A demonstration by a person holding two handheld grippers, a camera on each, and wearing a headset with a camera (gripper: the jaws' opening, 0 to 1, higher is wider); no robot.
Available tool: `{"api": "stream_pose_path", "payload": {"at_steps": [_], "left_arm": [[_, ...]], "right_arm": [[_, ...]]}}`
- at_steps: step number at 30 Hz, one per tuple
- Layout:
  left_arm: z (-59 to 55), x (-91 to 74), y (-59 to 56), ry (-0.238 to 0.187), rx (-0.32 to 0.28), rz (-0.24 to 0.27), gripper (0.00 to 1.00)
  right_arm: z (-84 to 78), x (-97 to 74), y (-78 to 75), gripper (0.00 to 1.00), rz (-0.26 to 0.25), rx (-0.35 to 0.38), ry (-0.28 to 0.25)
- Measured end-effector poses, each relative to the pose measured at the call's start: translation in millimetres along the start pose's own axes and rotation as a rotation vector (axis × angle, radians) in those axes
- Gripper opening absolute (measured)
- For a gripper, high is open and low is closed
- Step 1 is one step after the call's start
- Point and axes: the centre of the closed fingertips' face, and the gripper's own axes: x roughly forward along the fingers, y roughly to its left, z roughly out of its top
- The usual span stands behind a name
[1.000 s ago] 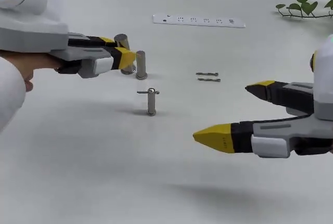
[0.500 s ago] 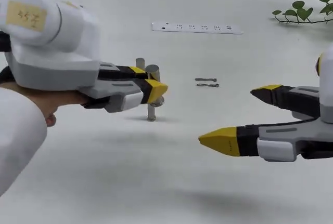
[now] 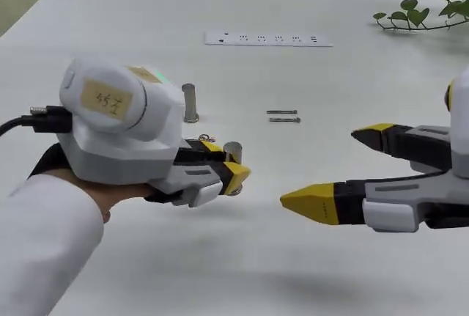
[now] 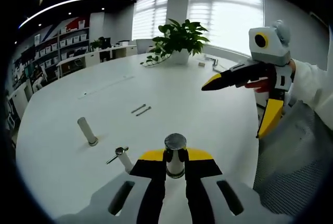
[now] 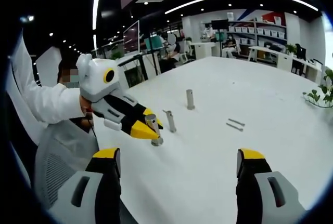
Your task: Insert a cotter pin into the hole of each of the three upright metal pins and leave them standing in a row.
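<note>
My left gripper [image 3: 236,174] is shut on a bare upright metal pin [image 3: 233,152], whose base sits at or just above the table; the left gripper view has it between the yellow tips [image 4: 176,154]. Just behind stands a pin with a cotter pin through it [image 4: 124,157], mostly hidden by the gripper in the head view. A second bare pin [image 3: 190,103] stands farther back. Two loose cotter pins [image 3: 283,116] lie mid-table. My right gripper [image 3: 319,167] hovers open at the right, nothing between its fingers.
A white power strip [image 3: 267,39] lies at the far side of the white table [image 3: 220,257]. A leafy plant [image 3: 421,9] trails in at the back right. A person's white sleeve [image 3: 44,250] and an office with shelves show behind.
My left gripper has carried the held pin from the back left toward the front, past the pin with the cotter. The right gripper has stayed about where it was, open.
</note>
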Motion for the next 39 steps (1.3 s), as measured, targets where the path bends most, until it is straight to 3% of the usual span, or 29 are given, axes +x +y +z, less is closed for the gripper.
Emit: {"api": "stream_pose_path", "payload": {"at_steps": [18, 39], "left_arm": [[-21.3, 19.3, -6.7, 0.047, -0.012, -0.003, 0.1], [-33.3, 19.6, -3.9, 0.056, -0.019, 0.03, 0.1]], "right_arm": [[-9.2, 0.2, -2.3, 0.89, 0.007, 0.015, 0.025], [-18.3, 5.0, -0.2, 0.89, 0.018, 0.05, 0.056]]}}
